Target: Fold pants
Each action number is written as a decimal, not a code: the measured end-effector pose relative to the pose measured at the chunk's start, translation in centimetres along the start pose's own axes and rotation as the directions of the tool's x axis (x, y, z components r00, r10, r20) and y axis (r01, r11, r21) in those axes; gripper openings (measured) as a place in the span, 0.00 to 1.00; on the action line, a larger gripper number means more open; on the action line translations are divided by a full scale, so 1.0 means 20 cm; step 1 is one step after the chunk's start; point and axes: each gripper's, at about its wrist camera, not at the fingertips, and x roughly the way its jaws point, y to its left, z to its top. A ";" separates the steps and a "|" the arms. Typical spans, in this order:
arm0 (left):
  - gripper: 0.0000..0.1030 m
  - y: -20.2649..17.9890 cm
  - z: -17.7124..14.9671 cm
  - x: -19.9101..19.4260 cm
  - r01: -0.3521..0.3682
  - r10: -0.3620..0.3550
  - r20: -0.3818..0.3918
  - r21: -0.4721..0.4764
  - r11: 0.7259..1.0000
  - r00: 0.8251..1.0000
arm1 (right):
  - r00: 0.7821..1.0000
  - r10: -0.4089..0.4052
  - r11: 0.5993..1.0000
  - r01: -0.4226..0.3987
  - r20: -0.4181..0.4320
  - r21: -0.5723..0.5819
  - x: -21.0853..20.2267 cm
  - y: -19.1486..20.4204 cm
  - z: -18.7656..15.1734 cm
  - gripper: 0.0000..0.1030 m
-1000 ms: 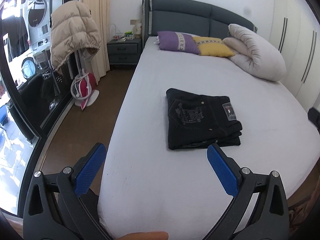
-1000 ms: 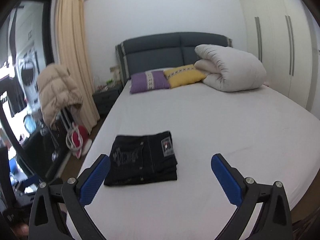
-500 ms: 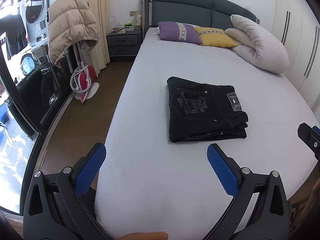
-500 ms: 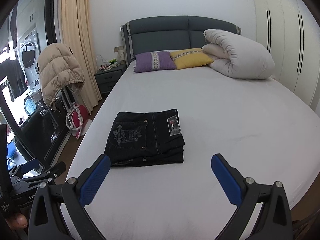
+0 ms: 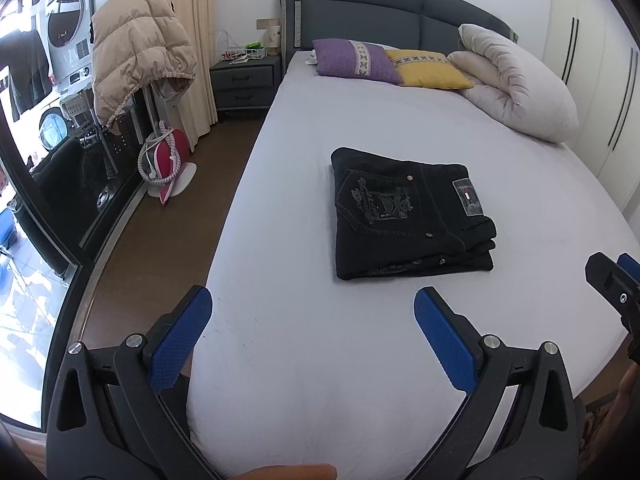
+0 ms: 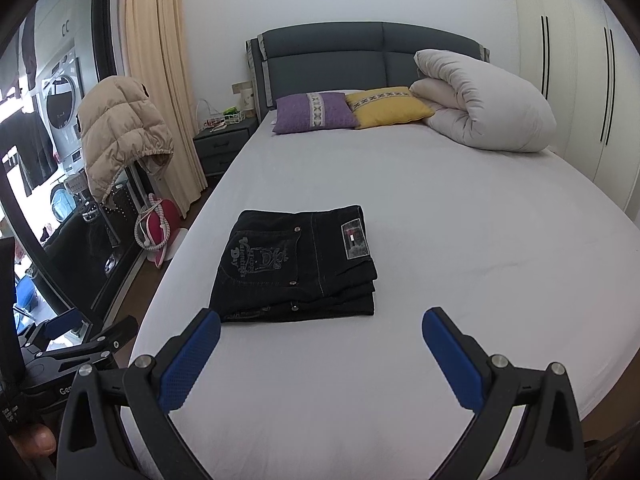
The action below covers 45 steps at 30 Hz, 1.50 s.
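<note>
Pants are the story, but starting nearest: the left claw (image 5: 312, 320) is hanging wide open at the bottom of the frame, gripping nothing, and the right claw (image 6: 320, 340) is gaping just as wide and empty. Beyond them, the black pants (image 6: 296, 264) are lying in a compact folded stack on the bed (image 6: 460, 240), centre-left of the frame, clear of both claws. Folding is looking finished. Farther back, pillows and a rolled duvet (image 6: 480, 100) are sitting by the headboard.
</note>
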 end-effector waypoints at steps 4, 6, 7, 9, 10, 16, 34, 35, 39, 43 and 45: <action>1.00 0.00 -0.01 0.01 0.002 -0.002 -0.002 -0.001 1.000 1.000 | 1.000 -0.001 1.000 0.001 -0.006 -0.004 0.01 0.01 0.00 1.00; 1.00 0.00 -0.01 0.01 0.002 -0.002 -0.002 -0.002 1.000 1.000 | 1.000 -0.002 1.000 0.002 -0.010 -0.002 0.01 0.01 0.00 1.00; 1.00 0.00 -0.01 0.01 0.002 -0.002 -0.002 -0.002 1.000 1.000 | 1.000 -0.002 1.000 0.002 -0.012 -0.001 0.01 0.01 0.00 1.00; 1.00 0.00 -0.01 0.01 0.002 -0.002 -0.002 -0.002 1.000 1.000 | 1.000 -0.003 1.000 0.004 -0.015 0.002 0.01 0.01 -0.01 1.00; 1.00 0.00 -0.01 0.01 0.003 -0.003 -0.002 -0.002 1.000 1.000 | 1.000 -0.004 1.000 0.004 -0.015 0.003 0.01 0.01 -0.01 1.00; 1.00 0.00 -0.01 0.01 0.003 -0.003 -0.003 -0.001 1.000 1.000 | 1.000 -0.004 1.000 0.004 -0.017 0.002 0.02 0.01 -0.01 1.00; 1.00 -0.01 -0.02 0.03 0.009 -0.009 -0.014 0.003 1.000 1.000 | 0.999 -0.002 1.000 0.002 -0.033 0.004 0.04 0.00 -0.04 1.00; 1.00 -0.01 -0.02 0.04 0.010 -0.010 -0.014 0.004 1.000 1.000 | 0.999 -0.002 1.000 0.002 -0.034 0.004 0.04 0.01 -0.04 1.00; 1.00 -0.01 -0.02 0.04 0.011 -0.011 -0.016 0.004 1.000 1.000 | 0.999 0.000 1.000 0.000 -0.037 0.005 0.04 0.01 -0.04 1.00; 1.00 -0.01 -0.02 0.04 0.011 -0.011 -0.016 0.004 1.000 1.000 | 0.999 0.001 1.000 0.000 -0.036 0.004 0.04 0.01 -0.05 1.00; 1.00 -0.01 -0.02 0.03 0.010 -0.010 -0.016 0.004 1.000 1.000 | 0.999 0.000 1.000 0.000 -0.036 0.005 0.04 0.01 -0.05 1.00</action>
